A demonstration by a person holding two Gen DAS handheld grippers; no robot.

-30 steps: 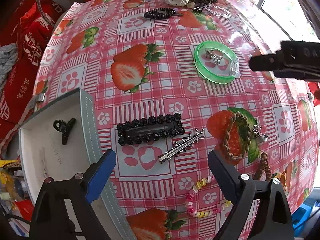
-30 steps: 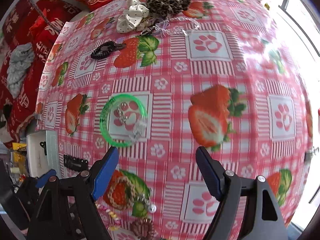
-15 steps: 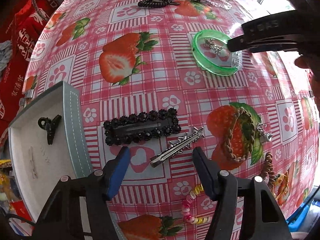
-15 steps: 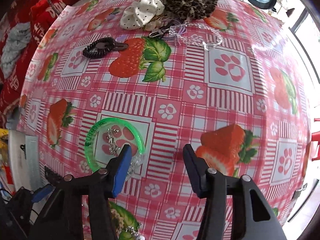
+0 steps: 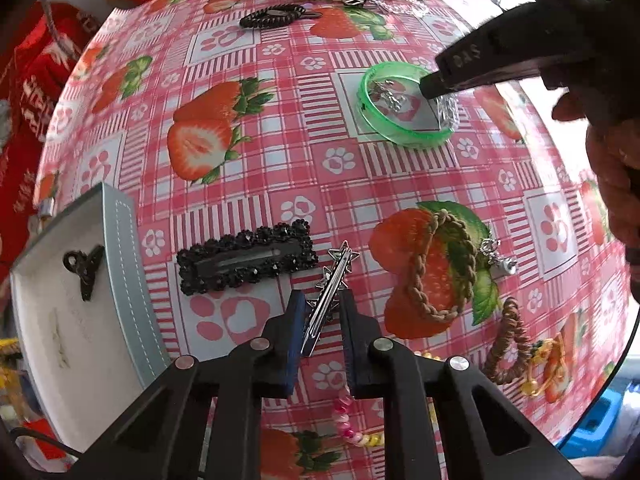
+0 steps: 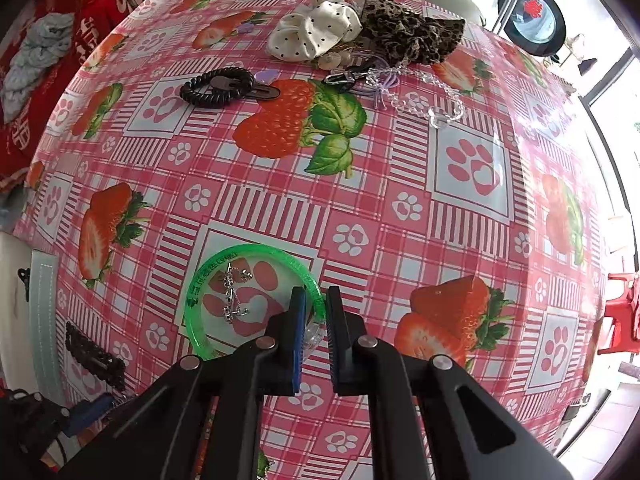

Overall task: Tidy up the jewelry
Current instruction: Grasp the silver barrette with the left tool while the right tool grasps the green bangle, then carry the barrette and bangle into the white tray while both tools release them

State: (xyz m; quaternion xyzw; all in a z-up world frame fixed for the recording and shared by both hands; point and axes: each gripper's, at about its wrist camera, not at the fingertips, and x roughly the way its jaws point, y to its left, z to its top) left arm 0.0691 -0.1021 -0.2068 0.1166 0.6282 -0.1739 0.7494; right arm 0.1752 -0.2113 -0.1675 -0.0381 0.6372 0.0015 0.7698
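Observation:
My left gripper (image 5: 320, 312) is shut on a silver star hair clip (image 5: 332, 288) lying on the strawberry tablecloth, right of a black beaded hair clip (image 5: 244, 260). An open grey jewelry box (image 5: 120, 248) at the left holds a small black claw clip (image 5: 86, 268). My right gripper (image 6: 316, 308) is shut on the rim of a green bangle (image 6: 248, 300); a silver earring (image 6: 232, 292) lies inside the bangle. The right gripper also shows in the left wrist view (image 5: 430, 88) on the bangle (image 5: 384, 124).
Brown braided bracelets (image 5: 444, 264), a bead bracelet (image 5: 352, 420) and a yellow item (image 5: 540, 364) lie near the front right. A black coil hair tie (image 6: 216, 88), white and leopard scrunchies (image 6: 316, 32) and a clear bead chain (image 6: 424, 96) lie at the far side.
Both grippers moved forward and down and closed: the left onto the silver star clip, the right onto the green bangle's rim.

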